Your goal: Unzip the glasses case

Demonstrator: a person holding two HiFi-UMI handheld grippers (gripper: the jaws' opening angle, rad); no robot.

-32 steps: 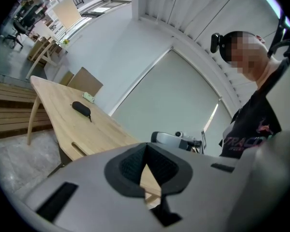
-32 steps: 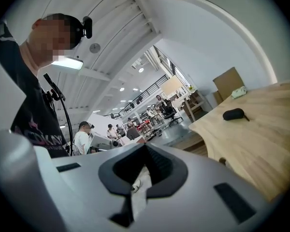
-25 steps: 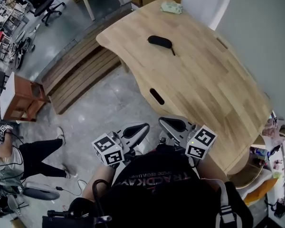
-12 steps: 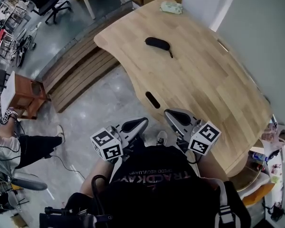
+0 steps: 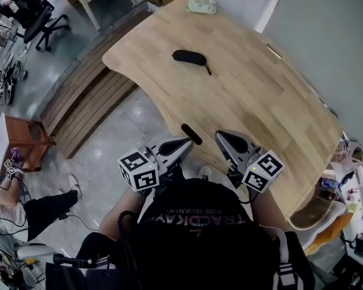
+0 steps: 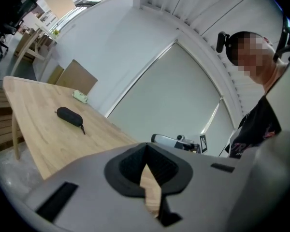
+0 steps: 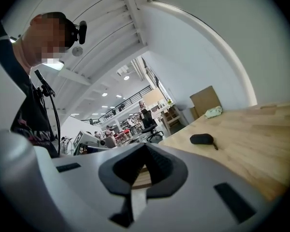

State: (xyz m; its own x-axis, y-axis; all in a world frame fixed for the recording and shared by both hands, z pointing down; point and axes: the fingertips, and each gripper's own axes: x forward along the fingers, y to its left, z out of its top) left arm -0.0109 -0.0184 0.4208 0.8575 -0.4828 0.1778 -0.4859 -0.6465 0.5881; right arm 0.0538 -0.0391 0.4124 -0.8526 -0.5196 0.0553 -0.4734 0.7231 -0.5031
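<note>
A black zipped glasses case [image 5: 189,57] with a short strap lies on the far part of the wooden table [image 5: 266,95]. It also shows small in the left gripper view [image 6: 69,115] and the right gripper view [image 7: 201,138]. My left gripper [image 5: 187,142] and right gripper [image 5: 220,135] are side by side at the table's near edge, well short of the case. Both point towards it. In each gripper view the jaws meet with nothing between them: left gripper [image 6: 146,145], right gripper [image 7: 145,147].
A pale green packet [image 5: 202,5] lies at the table's far end. A dark slot [image 5: 190,133] is cut in the table near my grippers. Slatted wooden steps [image 5: 91,95], a small wooden cabinet [image 5: 18,141] and a seated person [image 5: 36,204] are on the left.
Both grippers have moved forward to the table's near edge, still shut. The table and case sit lower and further left in the head view.
</note>
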